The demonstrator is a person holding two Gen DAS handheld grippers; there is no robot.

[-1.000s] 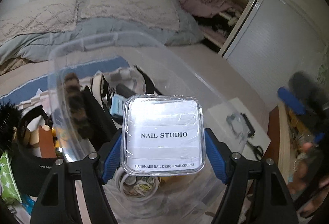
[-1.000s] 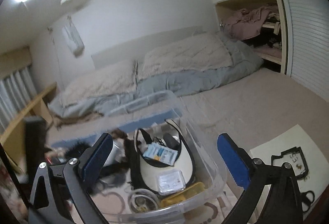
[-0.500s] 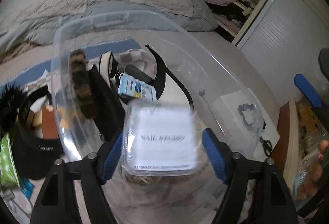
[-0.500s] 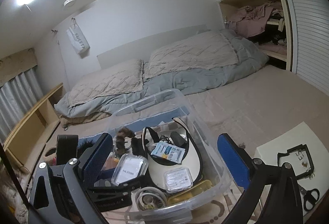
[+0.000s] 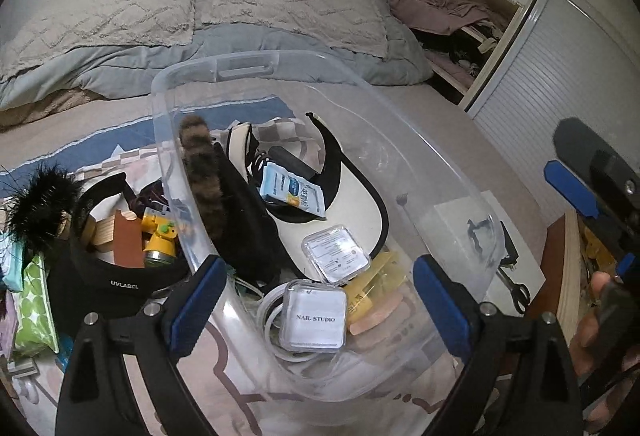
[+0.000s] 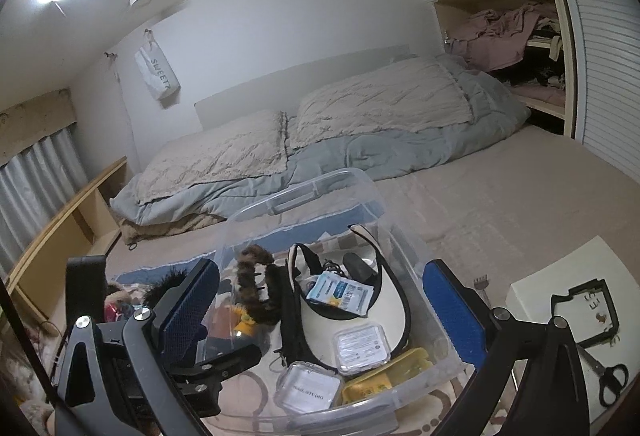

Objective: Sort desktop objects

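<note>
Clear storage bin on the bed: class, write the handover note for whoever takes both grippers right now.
Left gripper: open, empty; its jaws have just been opening, and nothing is between them now.
Right gripper: open, empty, above the bin.
Clear storage bin: holds the NAIL STUDIO case at the near end, a second clear case, a white visor, a blue-and-white packet and a furry brown hair claw.
Done: the NAIL STUDIO case lies in the bin.
Left: the black UVLABEL visor with small items inside it, the black feathery piece, the scissors.
</note>
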